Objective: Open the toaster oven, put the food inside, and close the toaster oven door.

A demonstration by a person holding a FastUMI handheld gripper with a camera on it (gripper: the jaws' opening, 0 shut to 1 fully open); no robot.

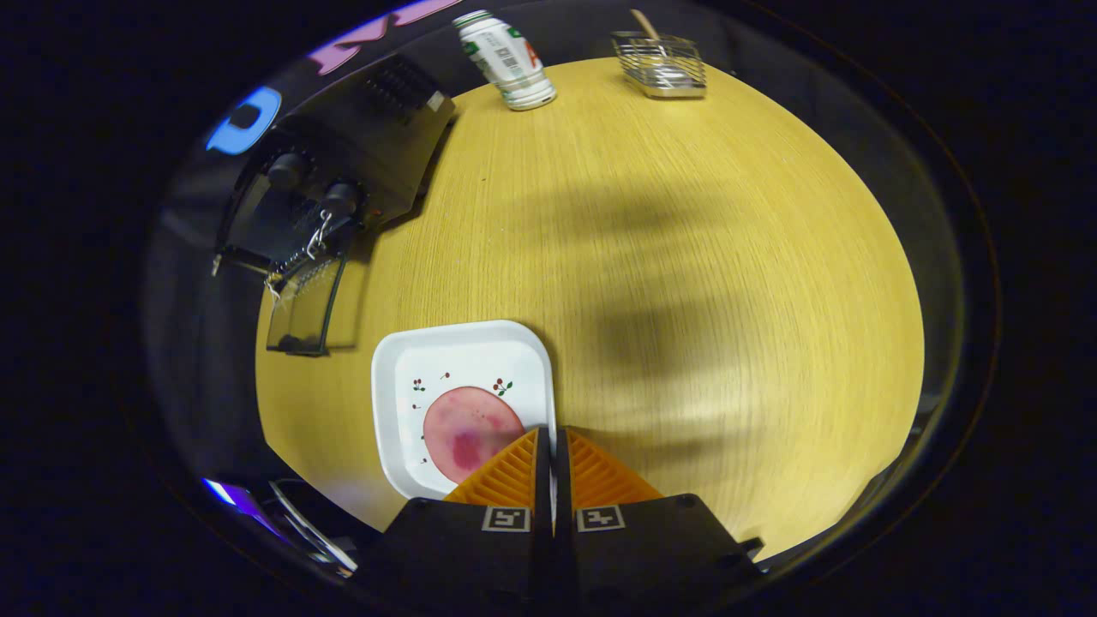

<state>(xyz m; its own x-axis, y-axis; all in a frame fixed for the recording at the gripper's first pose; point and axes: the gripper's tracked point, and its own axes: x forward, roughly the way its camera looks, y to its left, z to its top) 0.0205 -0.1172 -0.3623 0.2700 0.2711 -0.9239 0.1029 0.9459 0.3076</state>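
Toaster oven (343,163): it stands at the far left of the round wooden table (686,283), dark and boxy, with two round knobs (313,184) on its front panel. Its glass door (304,308) hangs open, swung down toward the tabletop, and a short metal chain or hook shows at the hinge side near the knobs. What lies inside the oven is too dark to tell.

A white square plate (463,351) with rounded corners sits on the table nearer the gripper, between the open oven door and the fingers. Small cherry patterns dot its surface. On it lies a round pink slice of meat (467,433), flat, with a darker red patch near its middle.

The gripper (551,437) is over the plate's right edge, its two ribbed fingers (510,476) drawn together so that only a thin slit stays between them. Nothing is caught between them. The left finger overlaps the right side of the meat slice in the view; whether it touches the meat cannot be told.

Far across the table, a white can (506,60) with green markings stands, leaning in the view. To its right, well apart, sits a small wire basket (662,68) with a wooden stick rising from it. Soft shadows cross the middle of the table.
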